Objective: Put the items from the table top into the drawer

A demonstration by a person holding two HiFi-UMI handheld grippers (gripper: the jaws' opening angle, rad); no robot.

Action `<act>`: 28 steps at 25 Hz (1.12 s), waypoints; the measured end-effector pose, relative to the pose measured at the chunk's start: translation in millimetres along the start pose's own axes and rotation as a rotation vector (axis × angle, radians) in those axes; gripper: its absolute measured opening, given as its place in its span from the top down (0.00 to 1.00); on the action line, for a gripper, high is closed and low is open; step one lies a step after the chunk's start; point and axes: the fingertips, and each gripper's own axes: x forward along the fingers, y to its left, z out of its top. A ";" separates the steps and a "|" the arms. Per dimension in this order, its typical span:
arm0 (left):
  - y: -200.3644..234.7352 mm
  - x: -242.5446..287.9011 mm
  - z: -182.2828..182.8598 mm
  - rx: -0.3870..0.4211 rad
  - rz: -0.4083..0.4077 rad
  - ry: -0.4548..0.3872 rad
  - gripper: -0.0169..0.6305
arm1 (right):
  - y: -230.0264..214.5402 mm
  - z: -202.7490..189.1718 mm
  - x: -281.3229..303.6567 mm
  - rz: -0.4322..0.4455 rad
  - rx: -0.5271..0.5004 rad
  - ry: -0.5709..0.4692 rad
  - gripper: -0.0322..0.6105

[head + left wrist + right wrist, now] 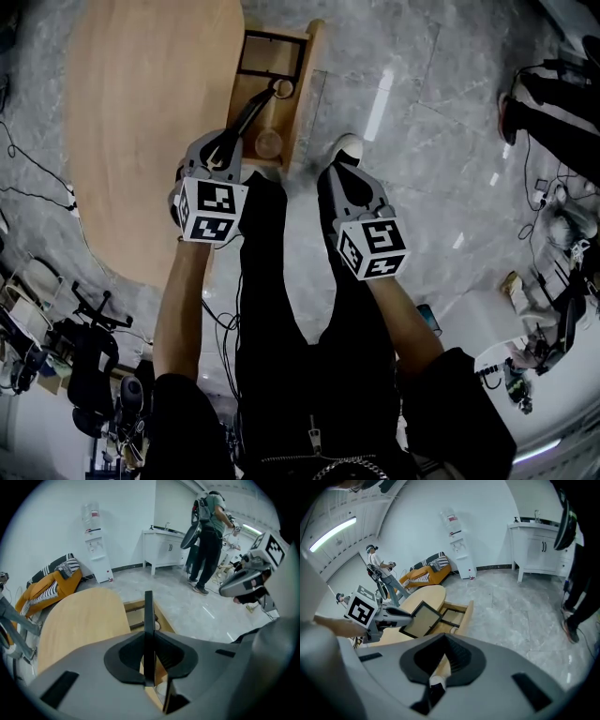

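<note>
Your left tongs (228,145) are clamped on one edge of a flat black-rimmed frame (421,619), which juts out tilted over the open drawer (305,94). Your right tongs (343,165) look closed on a slim pale piece (441,660); I cannot tell what it is. The table (141,112) shows bare, so what remains of the job seems to be in your hands.

Do the frame first. Level it, bring it low inside the drawer walls, and let go only once it rests on the bottom. Dropped at this tilt, it would likely land on a corner. A round thing (269,142) lies at the near end and a dark rim (270,53) at the far end, so aim for the bare wood between them.

The table edge runs just beside the drawer's left wall, so keep the frame's corner off it. There is open floor to the right; hold the right tongs out there while the left works. Your legs stand close to the drawer's near end.
</note>
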 end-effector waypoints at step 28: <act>-4.3 99.5 -27.8 -0.038 0.259 0.148 0.86 | -83.4 5.9 1.8 -0.028 0.038 0.058 0.93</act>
